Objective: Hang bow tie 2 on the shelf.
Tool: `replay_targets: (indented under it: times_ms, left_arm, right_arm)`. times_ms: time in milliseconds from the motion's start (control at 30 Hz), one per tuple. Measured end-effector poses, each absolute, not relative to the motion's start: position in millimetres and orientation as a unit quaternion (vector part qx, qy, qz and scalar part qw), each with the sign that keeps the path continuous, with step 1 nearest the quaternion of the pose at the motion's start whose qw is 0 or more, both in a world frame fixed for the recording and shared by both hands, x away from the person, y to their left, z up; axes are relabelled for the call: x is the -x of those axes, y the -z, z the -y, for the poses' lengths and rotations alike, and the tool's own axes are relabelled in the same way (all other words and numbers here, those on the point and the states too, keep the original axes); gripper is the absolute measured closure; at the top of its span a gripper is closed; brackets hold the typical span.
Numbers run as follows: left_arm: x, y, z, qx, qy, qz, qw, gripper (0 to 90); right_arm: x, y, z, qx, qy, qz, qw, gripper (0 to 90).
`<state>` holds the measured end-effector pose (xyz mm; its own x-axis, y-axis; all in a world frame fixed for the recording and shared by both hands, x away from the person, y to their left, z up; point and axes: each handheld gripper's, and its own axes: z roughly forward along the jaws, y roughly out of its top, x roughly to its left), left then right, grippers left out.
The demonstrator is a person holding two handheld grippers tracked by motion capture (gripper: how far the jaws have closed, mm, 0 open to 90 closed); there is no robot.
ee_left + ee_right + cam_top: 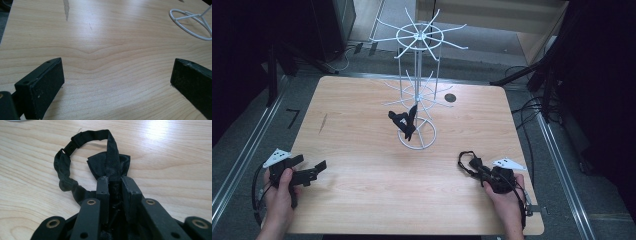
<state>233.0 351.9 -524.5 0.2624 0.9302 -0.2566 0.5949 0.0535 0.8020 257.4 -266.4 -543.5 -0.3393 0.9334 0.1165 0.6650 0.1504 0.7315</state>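
Two grippers sit at the near edge of the wooden table (362,150). At the left, the left gripper (314,171) rests with its jaws spread wide over bare wood, nothing between them. In the middle stands a white wire rack (418,90) with a black bow tie (404,122) hanging low on it, above its ring base. At the right, the right gripper (115,181) is clamped on a second black bow tie (110,163), whose strap (67,157) loops out on the tabletop.
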Motion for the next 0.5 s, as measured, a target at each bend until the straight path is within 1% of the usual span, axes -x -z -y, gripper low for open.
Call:
replay_targets:
  times_ms: [167,333,500]
  left_arm:
    - [-233,525,-352,-0.660,-0.190,-0.578,0.441,0.0]
    - [-233,525,-352,-0.660,-0.191,-0.577,0.441,0.0]
    - [-234,525,-352,-0.662,-0.191,-0.576,0.440,0.0]
  right_arm:
    - [-258,539,255,-0.530,-0.375,-0.733,0.203,78.6]
    - [-253,524,240,-0.507,-0.409,-0.724,0.227,78.6]
    - [-248,508,230,-0.490,-0.443,-0.712,0.236,78.6]
